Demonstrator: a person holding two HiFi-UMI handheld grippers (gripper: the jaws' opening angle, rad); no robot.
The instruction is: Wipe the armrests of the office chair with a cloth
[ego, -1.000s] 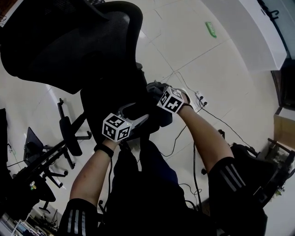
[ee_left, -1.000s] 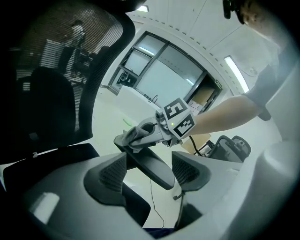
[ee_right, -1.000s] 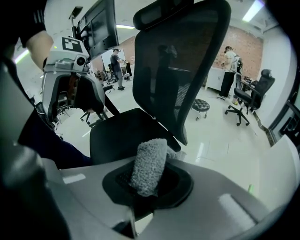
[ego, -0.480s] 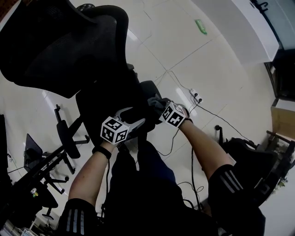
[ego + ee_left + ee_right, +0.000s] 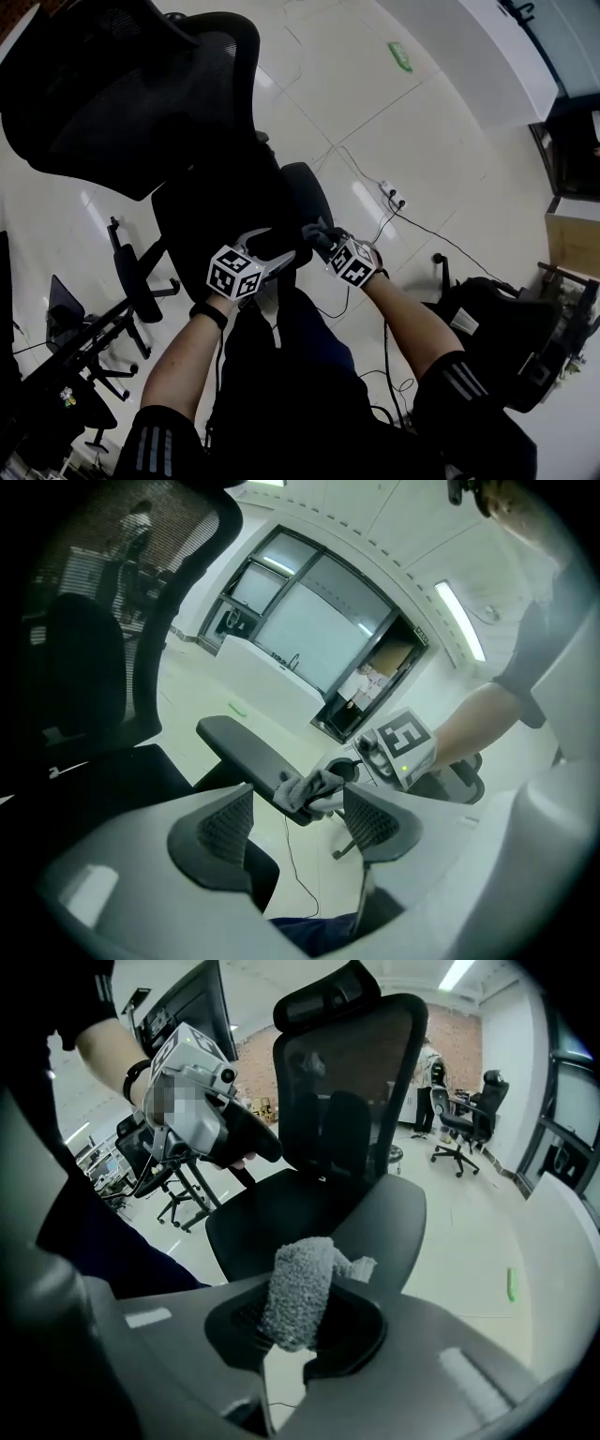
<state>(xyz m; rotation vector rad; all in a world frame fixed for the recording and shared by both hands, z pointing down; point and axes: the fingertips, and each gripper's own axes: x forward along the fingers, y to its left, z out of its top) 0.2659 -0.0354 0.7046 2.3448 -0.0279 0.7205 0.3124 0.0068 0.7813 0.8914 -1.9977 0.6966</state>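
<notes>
Right gripper: jaws pinching cloth, pressed onto near end of armrest for wiping.
Left gripper: jaws spread, empty, beside armrest, clear of wipe path.

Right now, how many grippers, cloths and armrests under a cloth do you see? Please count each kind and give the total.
grippers: 2, the left gripper and the right gripper
cloth: 1
armrest under the cloth: 1
total: 4
</notes>
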